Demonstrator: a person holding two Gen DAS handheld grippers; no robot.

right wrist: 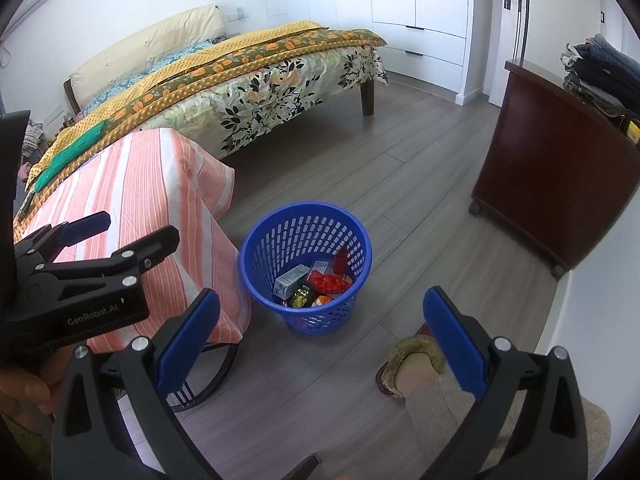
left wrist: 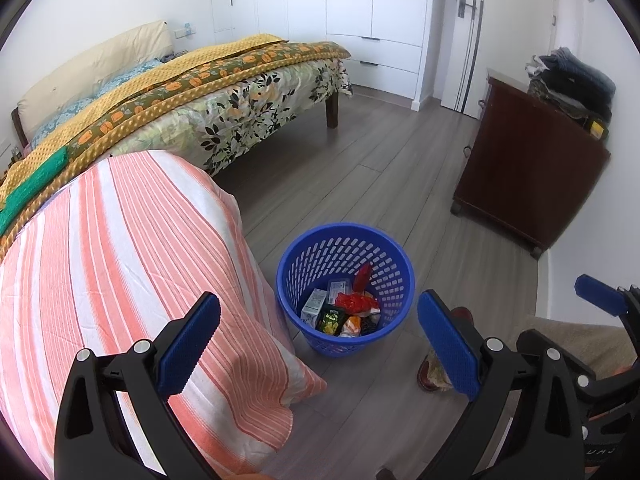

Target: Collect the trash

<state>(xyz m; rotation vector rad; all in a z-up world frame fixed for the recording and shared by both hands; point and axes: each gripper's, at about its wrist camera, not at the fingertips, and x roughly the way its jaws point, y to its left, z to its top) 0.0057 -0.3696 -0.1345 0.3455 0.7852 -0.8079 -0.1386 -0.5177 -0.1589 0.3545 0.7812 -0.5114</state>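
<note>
Lettering "GenRobot.AI" marks the left gripper (right wrist: 86, 226), seen side-on over the striped cloth (right wrist: 152, 200). Both it and the right gripper (right wrist: 320, 340) hang spread and empty above the floor. Trash (left wrist: 344, 312) fills the blue basket (left wrist: 296, 264) between them.

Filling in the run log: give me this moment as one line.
left claw: open, empty | right claw: open, empty | blue basket: on floor beside striped table, wrappers and cartons inside

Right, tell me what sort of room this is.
A bedroom, most likely: a made bed with a padded headboard, white built-in wardrobes along the far wall, and a dark wooden dresser with folded clothes on top.
</note>
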